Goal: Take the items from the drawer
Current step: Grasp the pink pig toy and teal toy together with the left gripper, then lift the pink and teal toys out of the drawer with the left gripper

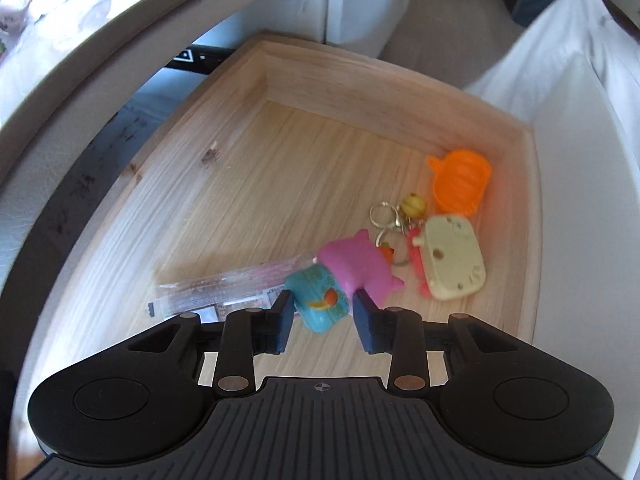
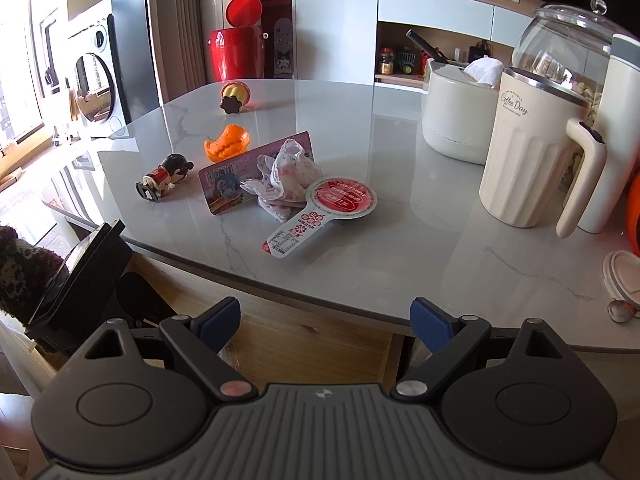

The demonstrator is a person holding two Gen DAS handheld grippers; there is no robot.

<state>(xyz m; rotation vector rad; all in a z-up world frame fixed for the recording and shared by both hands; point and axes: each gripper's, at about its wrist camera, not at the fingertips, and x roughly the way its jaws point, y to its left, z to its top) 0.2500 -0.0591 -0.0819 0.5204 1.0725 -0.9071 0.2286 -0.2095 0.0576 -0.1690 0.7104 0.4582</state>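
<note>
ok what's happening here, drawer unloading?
Yes. The left gripper is down in the open wooden drawer, jaws open around a teal toy beside a pink toy; the pads do not clearly press it. An orange pumpkin mould, a keychain and a wrapper remain inside. The right gripper hangs open and empty at the marble table, where several items already lie.

Toys (image 1: 356,276) in drawer (image 1: 224,184), right side
</note>
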